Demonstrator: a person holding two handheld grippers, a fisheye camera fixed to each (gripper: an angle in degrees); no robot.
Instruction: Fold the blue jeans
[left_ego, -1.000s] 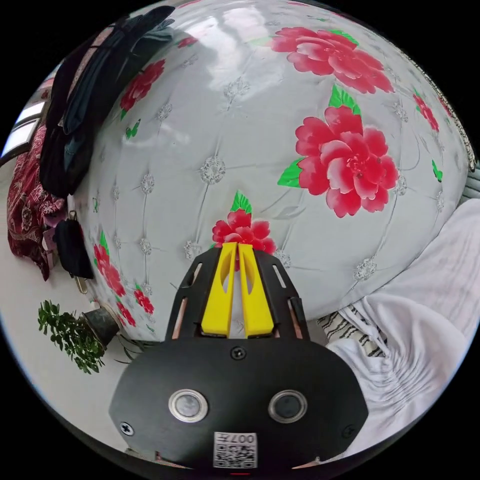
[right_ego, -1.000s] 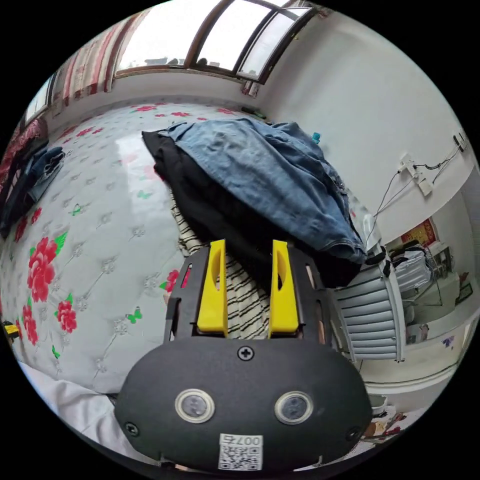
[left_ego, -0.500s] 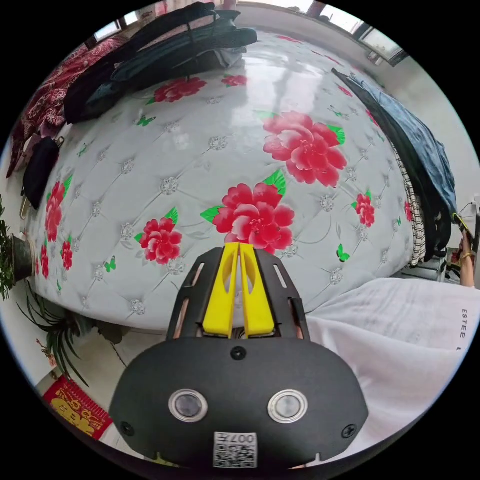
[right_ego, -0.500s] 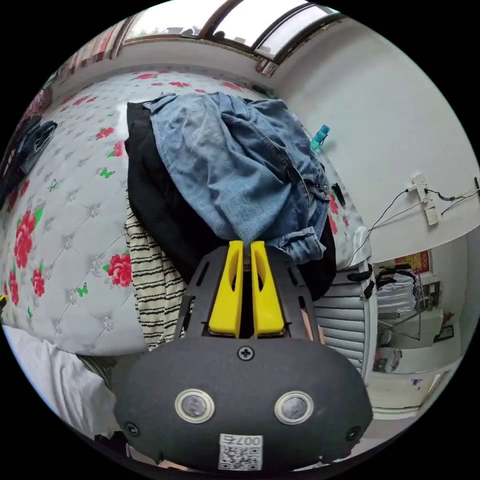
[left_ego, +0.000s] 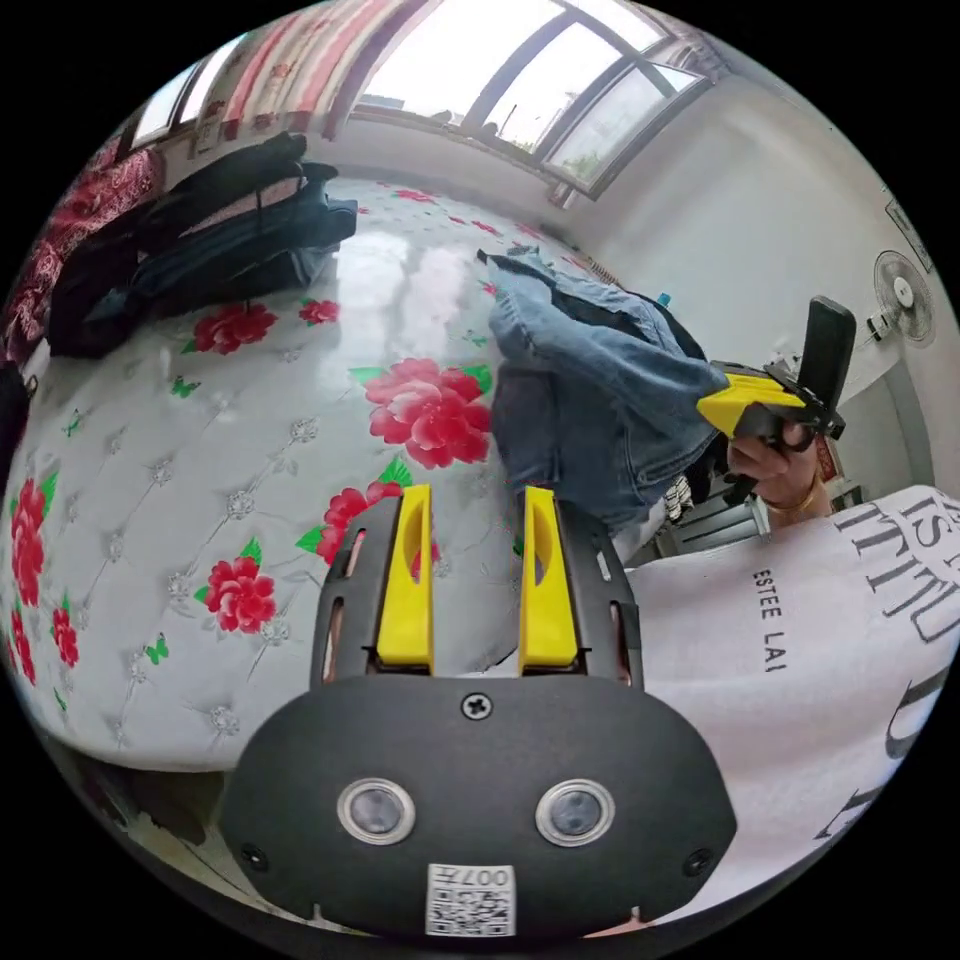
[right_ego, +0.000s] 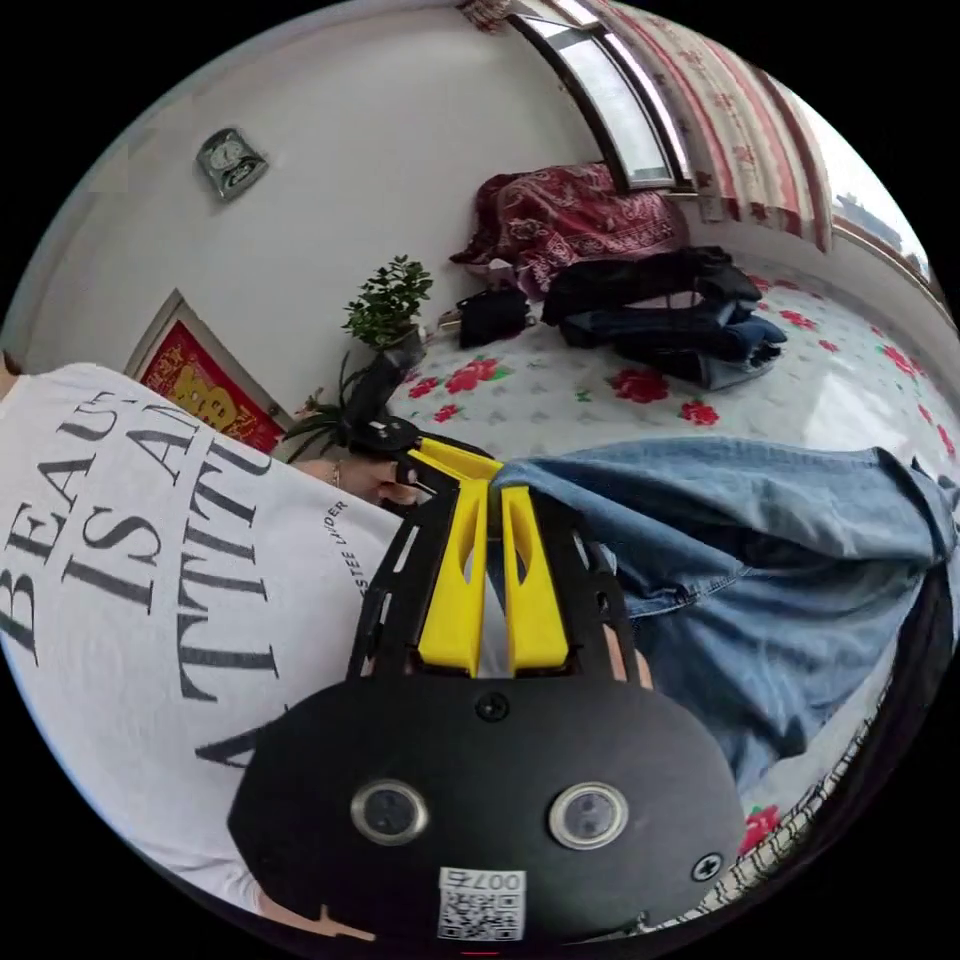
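Jaws of the right gripper (right_ego: 490, 500) clench an edge of the jeans (right_ego: 760, 540), lifted off the bed (left_ego: 200, 480) near its right edge; the left gripper (left_ego: 472, 505) hangs released, holding nothing. With one small pinch carrying the heavy denim, it may slip free.

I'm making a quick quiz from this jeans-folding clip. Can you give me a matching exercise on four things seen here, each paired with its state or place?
1. left gripper
2. right gripper
3. blue jeans
4. stack of dark clothes

A. lying at the far side of the bed
B. jaws apart, empty
C. pulled up off the bed by one edge
D. jaws closed on denim

Pairs: 1-B, 2-D, 3-C, 4-A
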